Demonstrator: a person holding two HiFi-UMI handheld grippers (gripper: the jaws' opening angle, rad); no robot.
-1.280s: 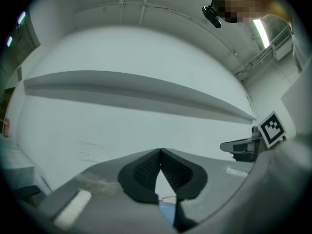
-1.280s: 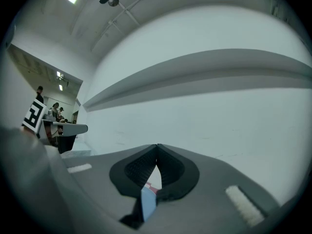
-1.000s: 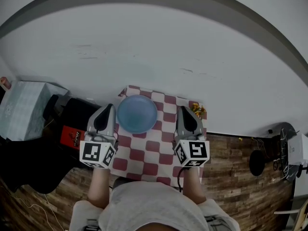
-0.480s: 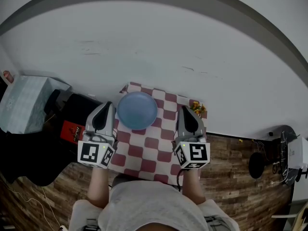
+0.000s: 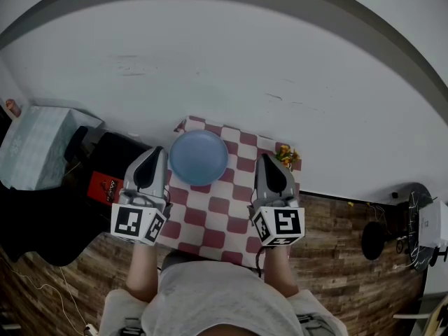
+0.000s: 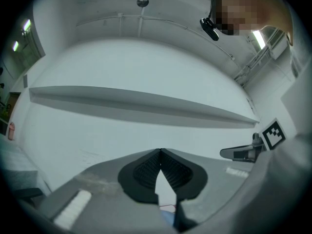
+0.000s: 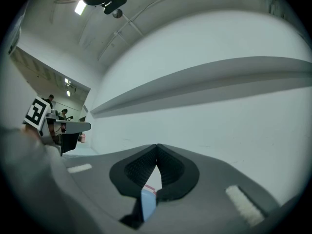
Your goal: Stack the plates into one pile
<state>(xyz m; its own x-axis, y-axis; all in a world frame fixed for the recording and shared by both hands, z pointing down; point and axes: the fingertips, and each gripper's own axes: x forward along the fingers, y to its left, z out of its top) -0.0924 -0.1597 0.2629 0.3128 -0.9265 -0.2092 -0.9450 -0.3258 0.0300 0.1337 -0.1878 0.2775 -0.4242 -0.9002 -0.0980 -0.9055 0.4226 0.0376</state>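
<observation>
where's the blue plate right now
In the head view the blue plate sits at the far end of the checkered cloth, left of its middle, between the left gripper and the right gripper, nearer the left one.

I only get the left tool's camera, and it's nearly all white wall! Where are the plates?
Observer: From the head view, a blue plate sits at the far side of the checkered cloth, between the left tool and the right tool. I see one round shape from above and cannot tell whether more plates lie under it.
Operator: Is the other tool holding something?
Observer: No. In the right gripper view its tips are pressed together with nothing between them.
</observation>
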